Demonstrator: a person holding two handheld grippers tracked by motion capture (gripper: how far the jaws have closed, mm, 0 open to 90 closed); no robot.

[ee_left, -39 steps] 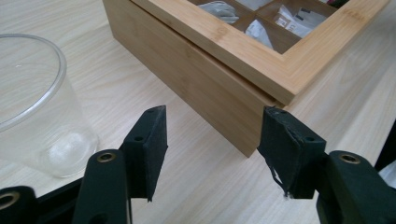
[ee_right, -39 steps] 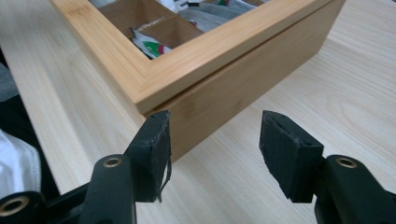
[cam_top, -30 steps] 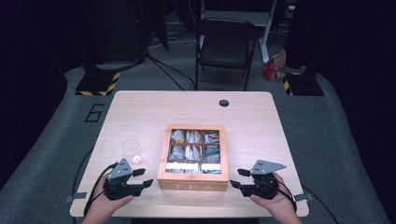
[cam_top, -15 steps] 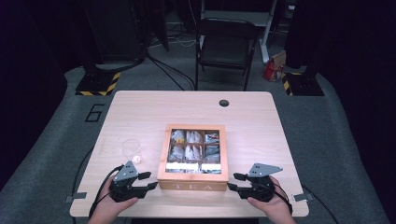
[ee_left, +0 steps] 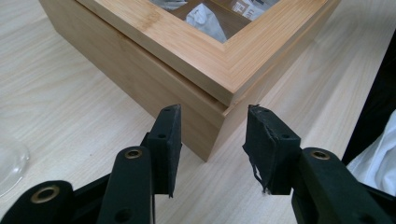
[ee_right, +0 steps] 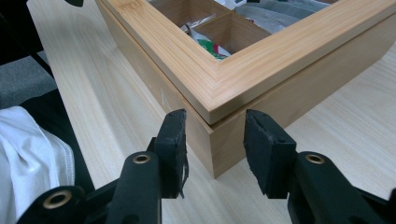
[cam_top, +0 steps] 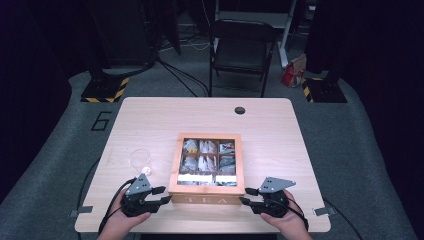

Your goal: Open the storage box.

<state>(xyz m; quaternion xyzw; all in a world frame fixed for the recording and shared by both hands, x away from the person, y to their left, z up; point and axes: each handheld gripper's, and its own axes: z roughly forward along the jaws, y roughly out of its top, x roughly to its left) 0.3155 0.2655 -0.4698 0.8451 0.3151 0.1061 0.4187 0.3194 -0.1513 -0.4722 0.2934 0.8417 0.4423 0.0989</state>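
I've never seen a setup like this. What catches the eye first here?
A wooden tea box with a windowed lid sits at the near middle of the table, packets showing in its compartments. The left gripper and right gripper each straddle a front corner, fingers not pressing it, having just been closing.

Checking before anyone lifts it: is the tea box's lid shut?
Shut. The lid lies flat on the tea box, only a thin seam at both near corners; tea bags show through its window.
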